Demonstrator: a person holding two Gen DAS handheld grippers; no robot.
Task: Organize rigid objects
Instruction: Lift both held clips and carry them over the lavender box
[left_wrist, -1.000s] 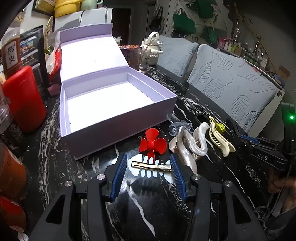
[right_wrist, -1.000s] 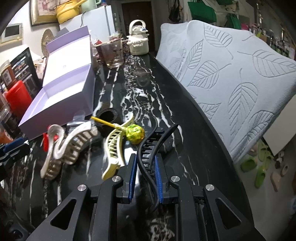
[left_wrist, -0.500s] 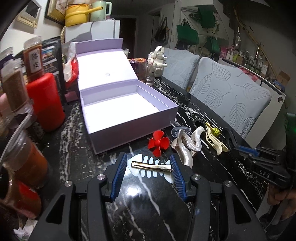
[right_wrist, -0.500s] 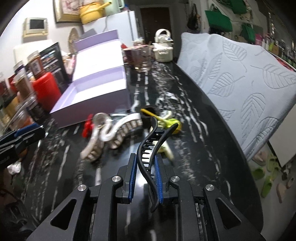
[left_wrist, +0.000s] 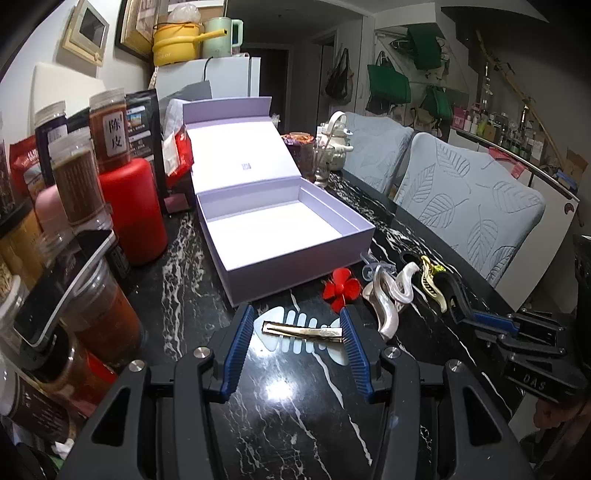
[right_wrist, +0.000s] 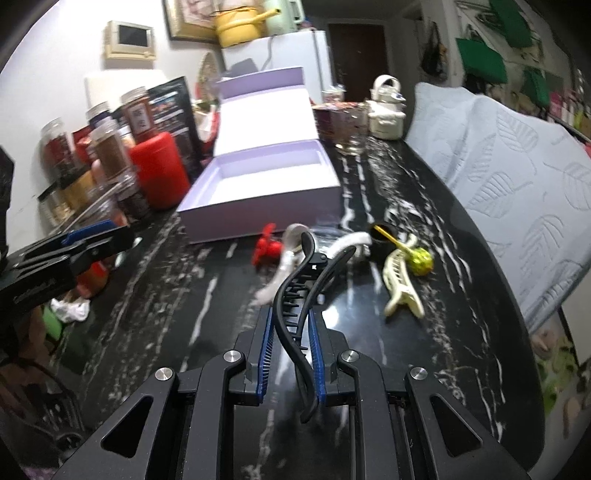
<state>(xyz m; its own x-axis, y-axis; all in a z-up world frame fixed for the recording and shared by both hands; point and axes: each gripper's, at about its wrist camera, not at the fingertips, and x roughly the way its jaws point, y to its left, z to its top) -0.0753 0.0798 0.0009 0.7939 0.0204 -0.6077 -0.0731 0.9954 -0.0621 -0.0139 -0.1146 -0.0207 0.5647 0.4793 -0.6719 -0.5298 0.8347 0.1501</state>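
Note:
My left gripper (left_wrist: 297, 330) is shut on a white fish-bone hair clip with a gold bar (left_wrist: 301, 331), held crosswise between the blue pads above the black marble table (left_wrist: 295, 402). My right gripper (right_wrist: 291, 332) is shut on a black claw hair clip (right_wrist: 303, 295), which sticks up past the fingertips. An open lilac box (left_wrist: 280, 229) with its lid raised stands beyond both; its inside is bare. In front of the box lie a red flower clip (left_wrist: 341, 290), a pearly white claw clip (left_wrist: 388, 295) and a cream claw clip (right_wrist: 400, 282). A yellow-green lollipop (right_wrist: 421, 260) lies beside the cream clip.
Jars, a red canister (left_wrist: 135, 206) and a phone (left_wrist: 55, 291) crowd the table's left side. A glass (left_wrist: 321, 166) and a white kettle (right_wrist: 386, 107) stand behind the box. Leaf-patterned chair backs (left_wrist: 472, 214) line the right edge.
Both grippers have lifted and drawn back with their clips. The box and loose clips now look smaller and farther off. The right view has swung left toward the box.

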